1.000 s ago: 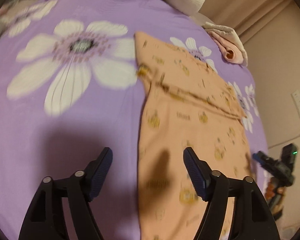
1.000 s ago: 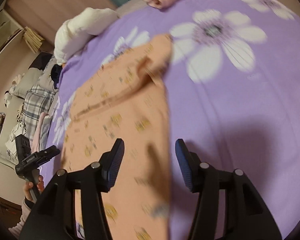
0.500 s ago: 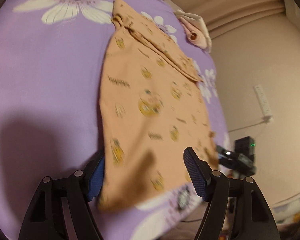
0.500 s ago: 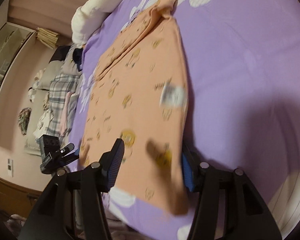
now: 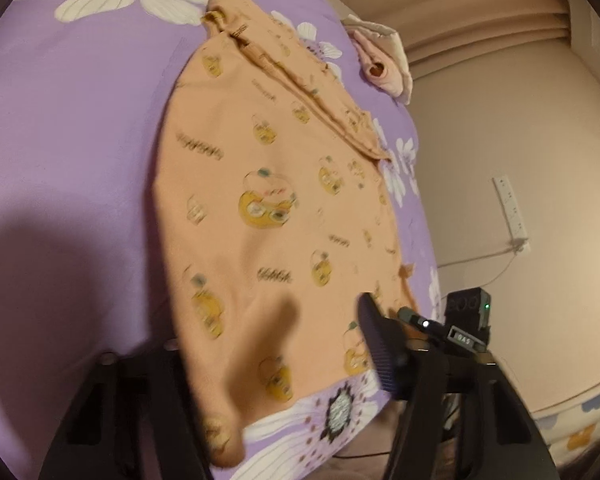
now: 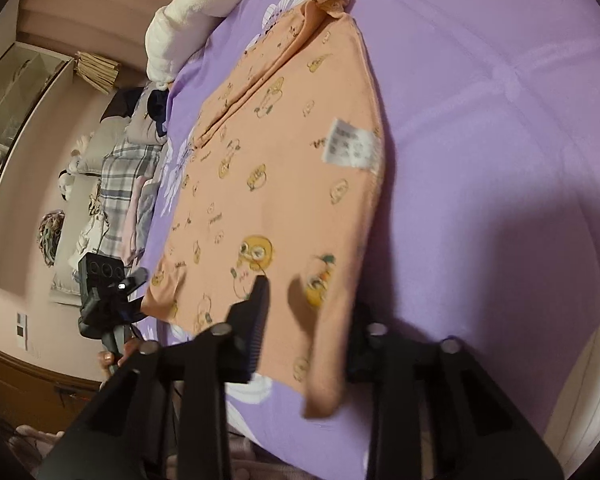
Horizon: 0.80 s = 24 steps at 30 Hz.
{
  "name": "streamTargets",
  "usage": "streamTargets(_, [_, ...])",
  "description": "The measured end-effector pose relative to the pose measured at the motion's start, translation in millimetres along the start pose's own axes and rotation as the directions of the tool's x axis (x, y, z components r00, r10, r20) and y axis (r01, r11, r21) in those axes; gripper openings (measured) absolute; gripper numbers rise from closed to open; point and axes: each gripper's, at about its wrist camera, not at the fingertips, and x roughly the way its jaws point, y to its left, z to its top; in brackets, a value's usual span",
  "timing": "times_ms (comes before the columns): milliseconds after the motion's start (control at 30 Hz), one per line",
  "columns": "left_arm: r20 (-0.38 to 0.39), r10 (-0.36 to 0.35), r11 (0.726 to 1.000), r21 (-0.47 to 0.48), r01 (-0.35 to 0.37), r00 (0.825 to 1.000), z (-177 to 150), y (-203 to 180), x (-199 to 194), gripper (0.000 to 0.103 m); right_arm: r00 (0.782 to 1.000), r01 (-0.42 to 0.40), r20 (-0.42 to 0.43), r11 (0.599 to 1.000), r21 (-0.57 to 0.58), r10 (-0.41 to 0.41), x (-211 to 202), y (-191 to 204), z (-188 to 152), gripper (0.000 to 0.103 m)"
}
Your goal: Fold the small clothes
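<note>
An orange printed child's garment point(image 5: 268, 200) lies flat on the purple flowered bedspread point(image 5: 60, 120), with one strip folded over along its far edge. It also shows in the right wrist view point(image 6: 284, 168), where a white care label point(image 6: 350, 148) faces up. My left gripper point(image 5: 276, 356) is open, its jaws straddling the garment's near left corner; the left finger is hidden under the cloth. My right gripper point(image 6: 308, 320) is open, its jaws straddling the near right corner, the right finger partly hidden behind the cloth.
A rolled pink cloth point(image 5: 380, 68) lies at the bed's far right corner. A white pillow point(image 6: 192, 20) and plaid bedding point(image 6: 120, 168) lie on the other side. The bed's near edge is just under both grippers. A wall socket strip point(image 5: 512, 212) hangs on the wall.
Both grippers have drawn back from the garment's middle to its near edge at the bed's front. Each now has a near corner of the cloth between its open jaws.
</note>
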Motion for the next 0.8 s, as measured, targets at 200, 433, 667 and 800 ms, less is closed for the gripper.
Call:
streamTargets(200, [-0.011, -0.034, 0.994, -0.103, 0.032, 0.999, -6.0, 25.4, -7.8, 0.014, 1.0, -0.017, -0.011, 1.0, 0.007, 0.017, -2.4, -9.9, -4.8, 0.009])
streamTargets(433, [0.108, -0.161, 0.986, -0.033, 0.165, 0.981, 23.9, -0.4, -12.9, 0.001, 0.979, -0.194, 0.059, 0.981, -0.025, 0.196, 0.7, 11.3, 20.9, 0.008])
streamTargets(667, [0.214, -0.234, 0.972, 0.033, 0.233, 0.948, 69.4, -26.3, -21.5, 0.001, 0.94, -0.269, 0.186, 0.957, -0.108, 0.285, -9.8, 44.5, 69.9, 0.008])
streamTargets(800, [0.252, -0.23, 0.973, 0.057, 0.223, 0.94, 102.2, -38.3, -26.4, 0.001, 0.925, -0.251, 0.251, 0.955, -0.16, 0.285, -13.8, 65.2, 107.2, 0.008])
